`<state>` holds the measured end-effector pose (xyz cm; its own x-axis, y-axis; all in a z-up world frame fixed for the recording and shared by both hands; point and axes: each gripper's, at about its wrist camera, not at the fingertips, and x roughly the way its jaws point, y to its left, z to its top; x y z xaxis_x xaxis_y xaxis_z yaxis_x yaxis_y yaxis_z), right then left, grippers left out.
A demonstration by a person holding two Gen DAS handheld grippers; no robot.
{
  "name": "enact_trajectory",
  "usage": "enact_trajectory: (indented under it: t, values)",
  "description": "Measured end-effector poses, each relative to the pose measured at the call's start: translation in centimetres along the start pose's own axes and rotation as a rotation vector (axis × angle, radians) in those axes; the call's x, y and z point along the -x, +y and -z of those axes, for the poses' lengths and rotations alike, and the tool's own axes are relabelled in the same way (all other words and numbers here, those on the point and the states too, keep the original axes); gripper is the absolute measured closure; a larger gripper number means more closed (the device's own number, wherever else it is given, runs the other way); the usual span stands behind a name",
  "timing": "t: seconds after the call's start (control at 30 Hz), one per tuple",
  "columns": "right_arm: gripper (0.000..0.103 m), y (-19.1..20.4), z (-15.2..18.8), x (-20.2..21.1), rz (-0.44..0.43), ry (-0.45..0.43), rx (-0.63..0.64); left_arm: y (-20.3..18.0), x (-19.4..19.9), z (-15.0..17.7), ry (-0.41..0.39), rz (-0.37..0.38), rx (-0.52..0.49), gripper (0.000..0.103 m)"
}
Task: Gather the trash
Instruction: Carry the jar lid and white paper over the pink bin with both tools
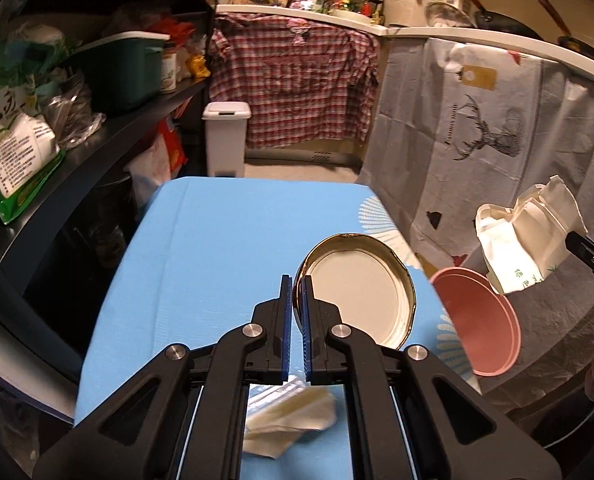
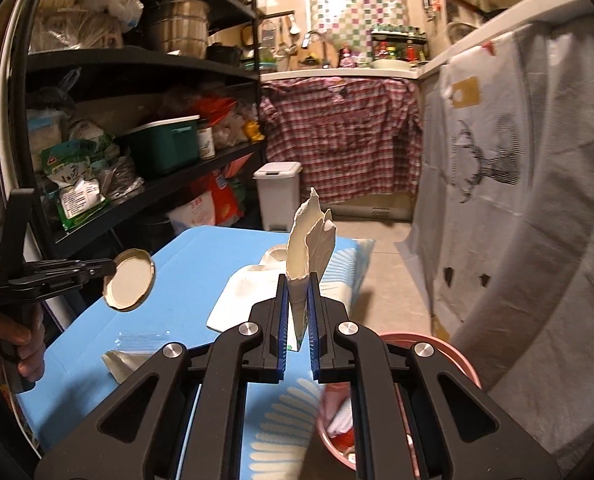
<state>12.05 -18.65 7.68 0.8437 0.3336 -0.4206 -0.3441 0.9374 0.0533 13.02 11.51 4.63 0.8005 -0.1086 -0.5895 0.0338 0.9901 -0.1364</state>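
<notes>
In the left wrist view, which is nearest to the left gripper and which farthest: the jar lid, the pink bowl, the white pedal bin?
1. Jar lid: clamped by its rim in the left gripper, so nearest.
2. Pink bowl: lower right, beside the edge of the blue table.
3. White pedal bin: on the floor beyond the table's far end, farthest.
</notes>
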Motion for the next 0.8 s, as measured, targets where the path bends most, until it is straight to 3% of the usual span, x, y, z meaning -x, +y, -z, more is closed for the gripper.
enact_trajectory:
  t: [0.37, 0.8]
  values:
    - [0.094, -3.7, 2.5, 1.1, 0.089, 0.023, -0.076, -2.5, 0.6, 0.7, -0.002, 0.043, -0.021, 0.098]
    - [0.094, -4.7, 3.3, 0.2, 0.121, 0.047, -0.094, -2.9, -0.1, 0.7, 0.012, 0.051, -0.016, 0.098]
